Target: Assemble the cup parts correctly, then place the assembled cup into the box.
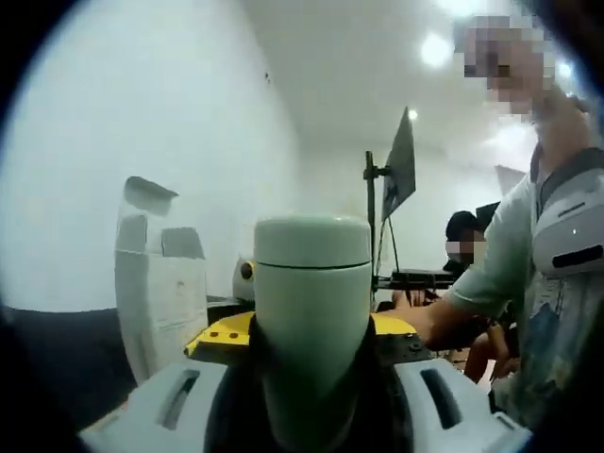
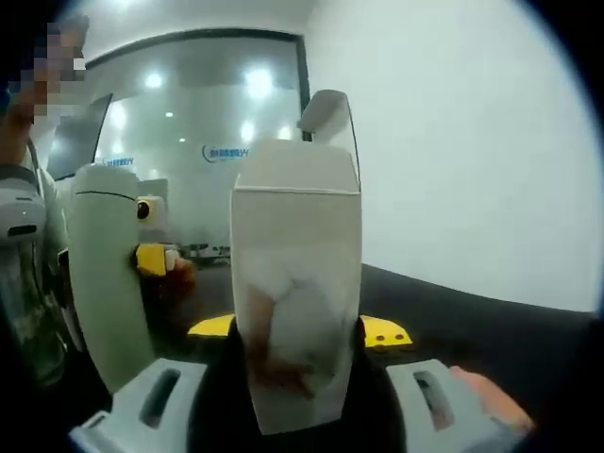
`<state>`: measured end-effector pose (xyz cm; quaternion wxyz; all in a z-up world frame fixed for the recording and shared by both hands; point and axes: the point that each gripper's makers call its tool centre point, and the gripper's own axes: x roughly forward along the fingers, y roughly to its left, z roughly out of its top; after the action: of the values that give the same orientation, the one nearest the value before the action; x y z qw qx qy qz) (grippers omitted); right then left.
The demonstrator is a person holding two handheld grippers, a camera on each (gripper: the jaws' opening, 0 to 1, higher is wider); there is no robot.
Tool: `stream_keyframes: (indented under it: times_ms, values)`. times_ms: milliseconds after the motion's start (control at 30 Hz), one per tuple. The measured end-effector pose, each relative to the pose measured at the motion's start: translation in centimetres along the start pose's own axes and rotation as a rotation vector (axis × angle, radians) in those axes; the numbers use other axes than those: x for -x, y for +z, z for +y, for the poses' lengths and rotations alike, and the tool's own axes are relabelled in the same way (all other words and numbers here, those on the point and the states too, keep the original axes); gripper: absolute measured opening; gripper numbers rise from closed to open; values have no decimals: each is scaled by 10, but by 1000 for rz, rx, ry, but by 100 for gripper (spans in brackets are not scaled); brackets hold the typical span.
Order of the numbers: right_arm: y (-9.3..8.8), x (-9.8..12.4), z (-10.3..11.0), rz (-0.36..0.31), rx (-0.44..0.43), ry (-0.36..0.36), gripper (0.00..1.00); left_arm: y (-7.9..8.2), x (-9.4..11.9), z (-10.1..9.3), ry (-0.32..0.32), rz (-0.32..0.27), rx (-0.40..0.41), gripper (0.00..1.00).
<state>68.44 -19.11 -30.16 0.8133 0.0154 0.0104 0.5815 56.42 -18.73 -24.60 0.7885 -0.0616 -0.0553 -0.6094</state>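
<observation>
- Left gripper [image 1: 311,396]: its fingers are clamped on the pale green cup [image 1: 312,311], which stands upright between them with its lid [image 1: 312,241] seated on top; a thin dark seam marks the join of lid and body.
- In the right gripper view the same cup [image 2: 109,274] appears at the left, upright and raised, with the left gripper's yellow-and-black body [image 2: 151,257] just behind it.
- Right gripper [image 2: 297,392]: its fingers are clamped on the lower part of the white box [image 2: 297,283], held upright, its top flaps [image 2: 326,113] open and standing up.
- The box has a faint printed picture on its front face; the detail is too blurred to read.
- In the left gripper view the box [image 1: 159,293] stands to the left of the cup, near it but apart, flaps raised.
- The cup is outside the box, beside it; the two do not touch.
- A dark tabletop [image 2: 472,321] lies below and behind the box.
- A fingertip of the person's hand [image 2: 481,396] shows by the right gripper's lower right edge.
- Surroundings: a person in a pale green top [image 1: 528,264] at the right of the left gripper view, a monitor on a stand [image 1: 396,170], white walls, ceiling lights, and a glass partition [image 2: 217,142] bearing a logo.
</observation>
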Motion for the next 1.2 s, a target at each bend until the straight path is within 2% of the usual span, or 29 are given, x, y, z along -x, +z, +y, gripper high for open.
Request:
stream_keyframes:
  times_ms: [200,400,533,833,1033,1200]
  values:
    - [0,1,-6,-4,-3,-9,45,37,1,3,28,3,-19,39]
    - [0,3,-8,-6,10,-7,45,92,-1,16,33,-7,-49,39]
    - [0,3,-8,-17,17,-10,45,113,-8,27,48,3,-65,39]
    - [0,4,-8,-12,29,-8,45,133,-30,50,75,36,-100,39]
    - [0,5,-5,-23,34,-9,45,127,-38,63,108,71,-116,39]
    - [0,5,-3,-31,43,-11,45,130,-35,62,125,53,-107,39]
